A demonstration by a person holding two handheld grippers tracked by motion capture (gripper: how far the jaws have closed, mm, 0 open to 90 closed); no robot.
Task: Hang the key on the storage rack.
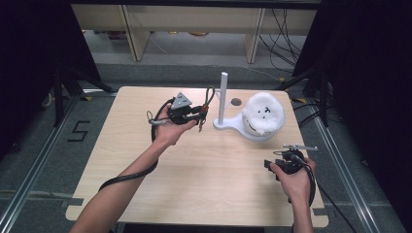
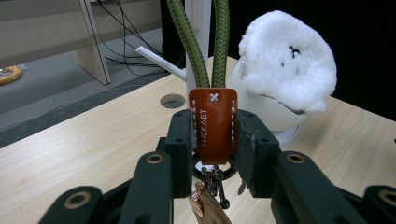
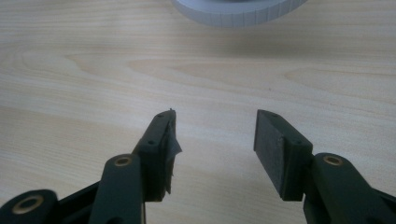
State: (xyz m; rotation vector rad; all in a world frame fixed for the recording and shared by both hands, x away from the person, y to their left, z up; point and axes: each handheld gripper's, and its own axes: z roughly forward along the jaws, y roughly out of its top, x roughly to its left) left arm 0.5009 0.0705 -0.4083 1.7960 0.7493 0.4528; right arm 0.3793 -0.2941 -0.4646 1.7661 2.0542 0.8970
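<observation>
1. The desk (image 1: 194, 165) is flat, pale wood.
2. The white stand (image 1: 224, 99) is smooth, with a tall post; a fluffy white ball (image 1: 263, 114) sits on its right.
3. My left gripper (image 2: 214, 140) has its jaws clenched on the brown leather tab of the keychain (image 2: 213, 123), just left of the stand. Its green loop is bumpy rope. I think hanging comes next: lift the loop over the post.
4. My right gripper (image 3: 215, 140) rests near me, jaws released.
</observation>
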